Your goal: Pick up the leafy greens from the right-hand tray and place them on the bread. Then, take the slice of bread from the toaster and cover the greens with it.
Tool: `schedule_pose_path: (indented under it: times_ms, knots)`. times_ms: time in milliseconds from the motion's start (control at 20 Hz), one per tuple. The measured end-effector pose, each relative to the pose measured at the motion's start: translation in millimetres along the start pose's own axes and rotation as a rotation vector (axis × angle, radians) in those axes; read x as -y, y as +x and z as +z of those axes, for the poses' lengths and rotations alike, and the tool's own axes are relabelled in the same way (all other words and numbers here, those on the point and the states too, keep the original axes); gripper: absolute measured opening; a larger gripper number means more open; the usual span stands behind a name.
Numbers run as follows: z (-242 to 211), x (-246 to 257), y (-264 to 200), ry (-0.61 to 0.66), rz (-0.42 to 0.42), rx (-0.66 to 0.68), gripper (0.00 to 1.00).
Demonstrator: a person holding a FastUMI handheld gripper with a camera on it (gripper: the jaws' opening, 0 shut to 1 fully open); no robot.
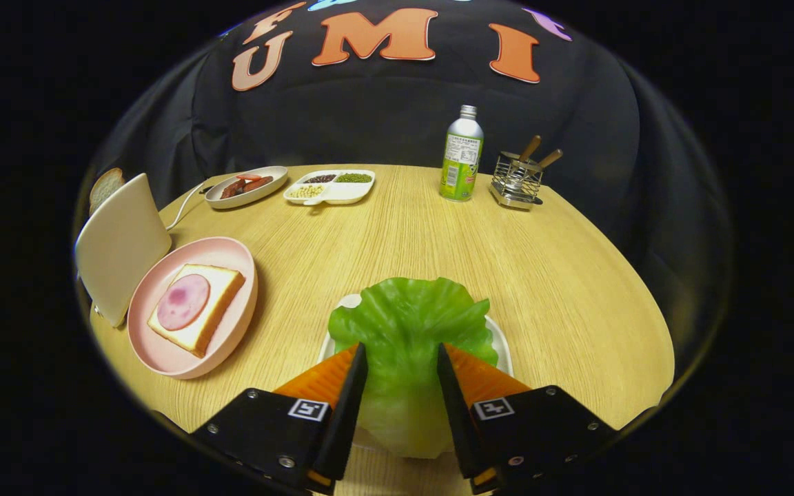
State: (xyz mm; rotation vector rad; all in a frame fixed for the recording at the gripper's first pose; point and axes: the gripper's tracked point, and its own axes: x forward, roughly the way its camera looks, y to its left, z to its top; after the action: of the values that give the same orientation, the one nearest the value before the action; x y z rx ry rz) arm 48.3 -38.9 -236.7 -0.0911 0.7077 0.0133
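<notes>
A green lettuce leaf (404, 324) lies over a white tray (500, 344) right in front of me. My gripper (402, 348) has its two fingers pressed against the leaf's pale stem from either side, shut on it. To the left of the fingers, a pink plate (163, 358) holds a slice of bread (207, 310) with a round of ham (183, 302) on top. Behind the plate stands a cream toaster (121, 244), with a slice of bread (105, 186) poking out of its top.
At the far side of the wooden table are an oval dish of sausages (245, 186), a divided white dish of beans (331, 186), a green bottle (462, 155) and a wire holder with wooden-handled utensils (517, 180). The toaster's cord trails toward the sausages.
</notes>
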Motion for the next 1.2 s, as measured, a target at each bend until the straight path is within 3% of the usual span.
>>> schedule_pose_path:
  times_ms: [300, 400, 550, 750, 1200]
  knots:
    - [1, 0, 2, 0.017, -0.014, 0.010, 0.21]
    - [2, 2, 2, 0.026, -0.024, 0.015, 0.03]
    - [9, 17, -3, -0.008, -0.103, 0.046, 0.01]
    - [32, 21, -18, 0.044, -0.102, 0.098, 0.01]
    - [86, 15, -56, 0.029, -0.116, 0.223, 0.00]
